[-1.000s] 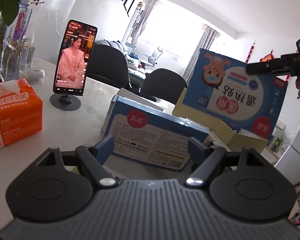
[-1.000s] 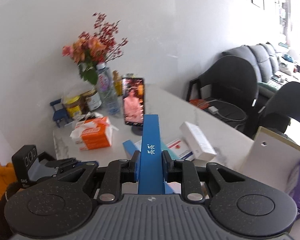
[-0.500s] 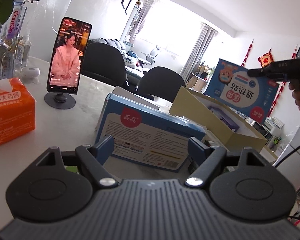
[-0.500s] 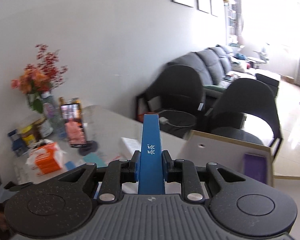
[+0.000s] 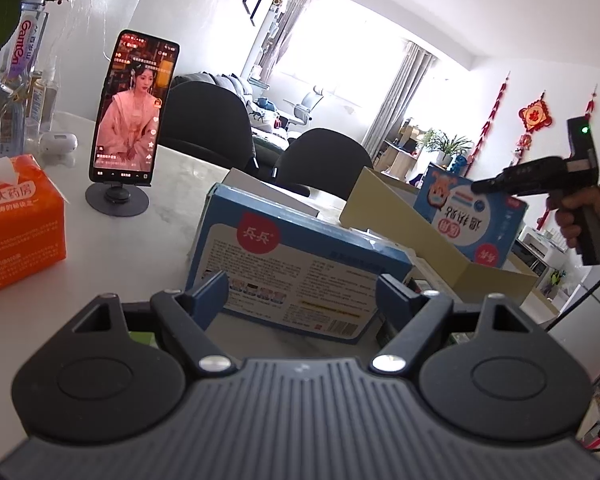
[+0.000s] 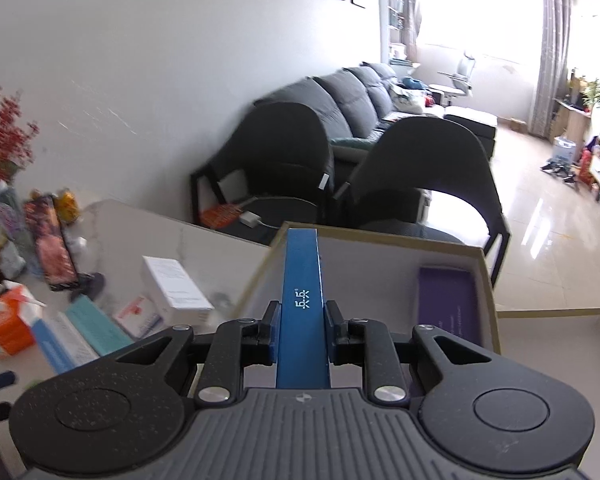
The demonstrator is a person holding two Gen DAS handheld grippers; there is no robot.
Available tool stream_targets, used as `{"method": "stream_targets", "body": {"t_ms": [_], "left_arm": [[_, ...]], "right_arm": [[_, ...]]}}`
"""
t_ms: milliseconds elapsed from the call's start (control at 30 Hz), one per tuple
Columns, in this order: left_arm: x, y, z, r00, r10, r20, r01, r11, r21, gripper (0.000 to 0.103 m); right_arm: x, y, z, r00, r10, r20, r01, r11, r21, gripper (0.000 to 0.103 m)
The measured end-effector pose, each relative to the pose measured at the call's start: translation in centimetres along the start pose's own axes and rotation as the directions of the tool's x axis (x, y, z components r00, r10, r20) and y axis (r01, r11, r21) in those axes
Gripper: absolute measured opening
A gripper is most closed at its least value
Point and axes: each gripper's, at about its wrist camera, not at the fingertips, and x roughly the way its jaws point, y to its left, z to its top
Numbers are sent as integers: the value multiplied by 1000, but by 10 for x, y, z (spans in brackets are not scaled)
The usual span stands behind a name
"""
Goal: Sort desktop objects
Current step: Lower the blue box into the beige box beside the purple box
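My right gripper (image 6: 302, 332) is shut on a thin blue box (image 6: 302, 300), held on edge above the open tan cardboard box (image 6: 380, 236). A purple box (image 6: 448, 300) lies inside it on the right. In the left wrist view the same held box (image 5: 472, 220) shows its blue and white cartoon face, hanging from the right gripper (image 5: 484, 186) over the cardboard box (image 5: 400, 216). My left gripper (image 5: 304, 300) is open, low over the table. A second blue box (image 5: 300, 276) leans just ahead of its fingers, which do not touch it.
On the table are a phone on a stand (image 5: 134, 112), an orange tissue box (image 5: 16, 224), a water bottle (image 5: 16, 60), a white box (image 6: 176, 284), a teal box (image 6: 96, 328) and a red-white packet (image 6: 138, 314). Two dark chairs (image 6: 424, 168) stand beyond the table's edge.
My right gripper has swung right with the blue box, from above the table's clutter to above the open cardboard box, and has come down lower. The left gripper has barely moved.
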Motion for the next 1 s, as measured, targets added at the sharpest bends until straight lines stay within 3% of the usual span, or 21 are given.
{"method": "stream_targets", "body": {"t_ms": [467,700,1000], "left_arm": [[10,-3,-1,1000,7,-23,-7,1000,2,82],[17,-7,-3,999,-2,-37,2,1000,-1,82],[18,-11,-3,999,-1,-45,1,1000,5,82]], "right_arm": [[56,-18,-27,995,-52,-88,53,998,17,24],[65,-10,-30,983,-60,-176,49,997,-66,24],[75,-9,-28,983,-126,-133,114,989,-90,24]]}}
